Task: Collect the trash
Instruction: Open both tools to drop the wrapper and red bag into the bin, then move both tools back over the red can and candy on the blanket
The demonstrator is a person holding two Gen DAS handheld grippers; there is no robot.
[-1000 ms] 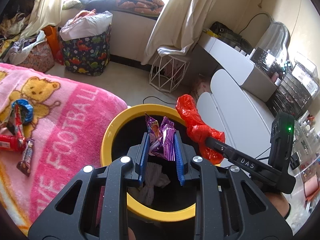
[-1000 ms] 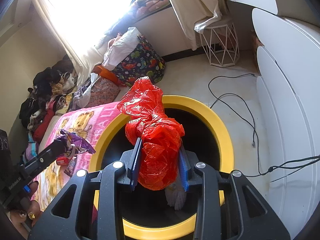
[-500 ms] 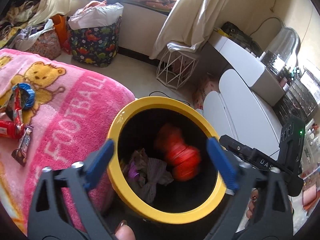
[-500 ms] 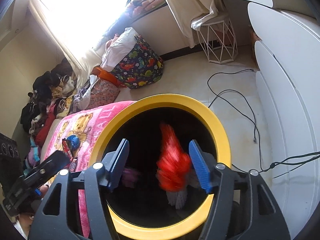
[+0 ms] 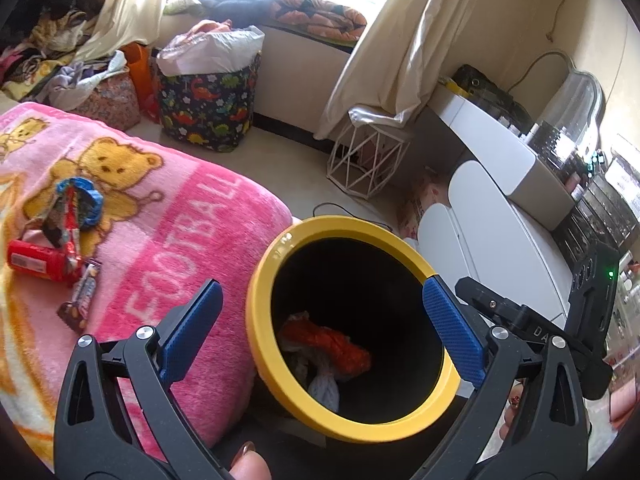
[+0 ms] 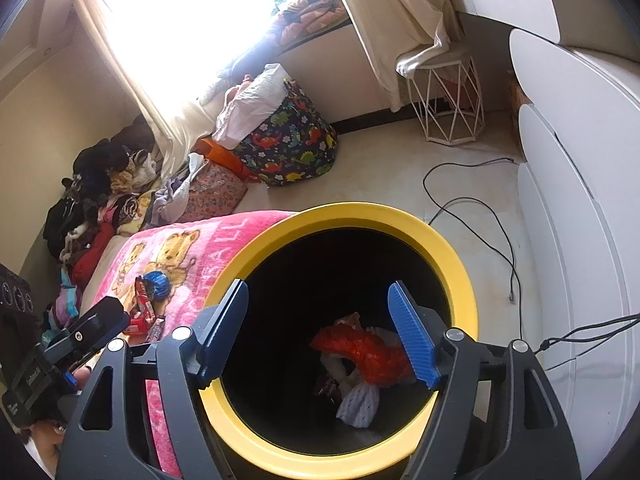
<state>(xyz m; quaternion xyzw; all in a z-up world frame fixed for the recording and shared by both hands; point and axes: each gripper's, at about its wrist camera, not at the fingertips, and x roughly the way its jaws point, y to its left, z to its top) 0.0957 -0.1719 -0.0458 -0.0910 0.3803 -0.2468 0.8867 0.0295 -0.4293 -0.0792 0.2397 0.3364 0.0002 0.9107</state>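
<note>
A black bin with a yellow rim (image 5: 276, 264) stands beside the bed; it also shows in the right wrist view (image 6: 460, 272). A red plastic bag (image 5: 332, 346) lies inside on white crumpled trash (image 5: 326, 390); the bag also shows in the right wrist view (image 6: 368, 350). My left gripper (image 5: 320, 332) is open and empty above the bin's left side. My right gripper (image 6: 320, 334) is open and empty over the bin's mouth. More trash lies on the pink blanket (image 5: 180, 240): a red packet (image 5: 34, 265), a blue wrapper (image 5: 82, 200) and a dark snack wrapper (image 5: 80, 298).
A dinosaur-print laundry basket (image 5: 208, 116) and a white wire stool (image 5: 366, 160) stand on the floor by the window. White drawers (image 6: 580, 200) are to the right, with black cables (image 6: 480, 216) on the floor. Clothes are piled at the far left (image 6: 96, 200).
Both grippers opened and dropped their loads: the red bag and the purple wrapper fell into the bin. Both grippers then drew back and up a little.
</note>
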